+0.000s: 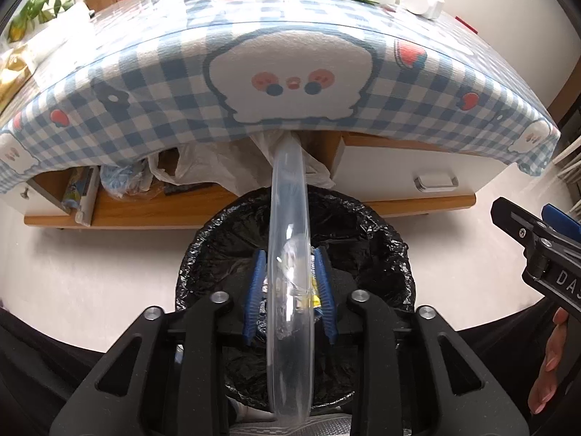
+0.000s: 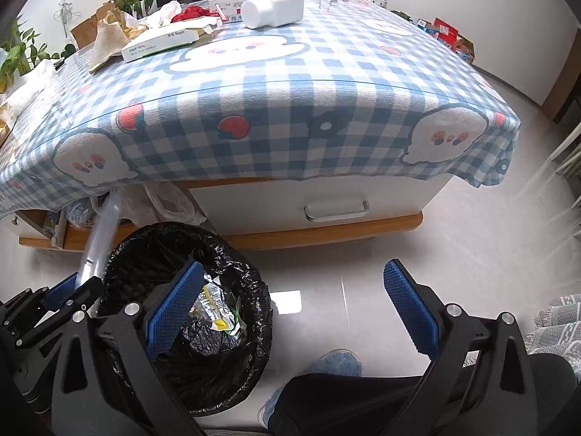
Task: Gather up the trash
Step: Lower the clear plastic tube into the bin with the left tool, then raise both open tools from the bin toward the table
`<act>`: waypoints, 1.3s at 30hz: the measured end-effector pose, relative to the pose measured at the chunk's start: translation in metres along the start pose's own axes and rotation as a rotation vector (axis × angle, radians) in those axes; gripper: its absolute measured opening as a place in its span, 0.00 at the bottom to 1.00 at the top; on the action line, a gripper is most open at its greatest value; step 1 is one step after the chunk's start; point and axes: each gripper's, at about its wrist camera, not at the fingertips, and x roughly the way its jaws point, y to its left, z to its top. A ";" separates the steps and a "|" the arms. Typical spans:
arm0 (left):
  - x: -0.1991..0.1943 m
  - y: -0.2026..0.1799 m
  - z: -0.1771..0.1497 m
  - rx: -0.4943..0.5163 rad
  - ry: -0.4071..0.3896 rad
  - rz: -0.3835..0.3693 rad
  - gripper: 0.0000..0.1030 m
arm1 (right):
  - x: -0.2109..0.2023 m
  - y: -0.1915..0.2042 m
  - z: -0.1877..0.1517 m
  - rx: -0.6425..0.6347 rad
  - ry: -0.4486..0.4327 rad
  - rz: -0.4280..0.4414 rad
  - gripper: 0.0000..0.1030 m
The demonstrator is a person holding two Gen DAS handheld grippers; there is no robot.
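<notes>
Below the blue checked tablecloth (image 1: 290, 54), a clear plastic tube (image 1: 288, 254) is held loosely between the left claw (image 1: 289, 290) pads over the black-lined bin (image 1: 381, 254); its far end is hidden. The right claw (image 2: 290, 305) is seen wide open, empty.

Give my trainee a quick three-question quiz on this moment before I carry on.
1. True or false: the right hand-held gripper is open with nothing between its fingers.
2. The long clear plastic piece between the left hand-held gripper's fingers is above: A) the tablecloth, B) the black-lined bin, C) an open drawer.
3. Which container lies on its side on the table?

Key: 1 true; 2 B; 3 the white bottle.
</notes>
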 end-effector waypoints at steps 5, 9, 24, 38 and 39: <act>-0.005 0.005 0.002 -0.004 -0.020 0.015 0.55 | 0.003 0.003 0.001 0.004 0.001 0.003 0.92; -0.008 0.016 0.002 -0.021 -0.023 0.018 0.66 | 0.003 0.006 0.002 0.006 0.000 0.014 0.92; -0.062 0.050 0.019 -0.072 -0.127 0.050 0.93 | -0.041 0.028 0.024 -0.002 -0.098 0.054 0.92; -0.093 0.049 0.052 -0.076 -0.160 0.016 0.94 | -0.070 0.028 0.054 0.001 -0.158 0.061 0.92; -0.093 0.050 0.055 -0.076 -0.162 0.014 0.94 | -0.072 0.028 0.058 -0.002 -0.169 0.060 0.92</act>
